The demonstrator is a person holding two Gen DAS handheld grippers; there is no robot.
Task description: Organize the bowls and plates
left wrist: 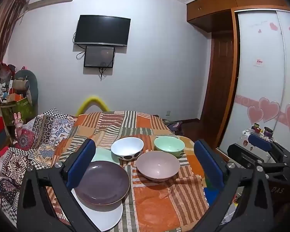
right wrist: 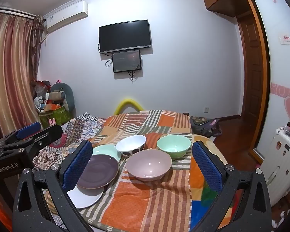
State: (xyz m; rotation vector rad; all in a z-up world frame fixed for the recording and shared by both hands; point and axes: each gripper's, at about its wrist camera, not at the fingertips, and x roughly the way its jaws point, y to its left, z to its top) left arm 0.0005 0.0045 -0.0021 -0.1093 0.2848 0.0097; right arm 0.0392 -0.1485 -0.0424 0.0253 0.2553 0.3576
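Note:
On the orange striped cloth (left wrist: 160, 203) stand three bowls: a white one with dark dots (left wrist: 127, 147), a mint one (left wrist: 169, 145) and a pink one (left wrist: 157, 164) in front. To their left a purple plate (left wrist: 102, 181) lies partly over a white plate (left wrist: 106, 216), with a mint plate (left wrist: 104, 155) behind. My left gripper (left wrist: 145, 144) hovers open before them, holding nothing. In the right wrist view the pink bowl (right wrist: 148, 164), purple plate (right wrist: 98, 171) and mint bowl (right wrist: 174, 146) lie ahead of my open, empty right gripper (right wrist: 142, 145).
A patterned blanket (left wrist: 38, 135) is bunched left of the dishes. A white suitcase (right wrist: 282, 158) stands at the right by the wardrobe, and a dark bag (right wrist: 205, 125) lies on the wooden floor. Boxes and toys (right wrist: 54, 104) pile up in the far left corner.

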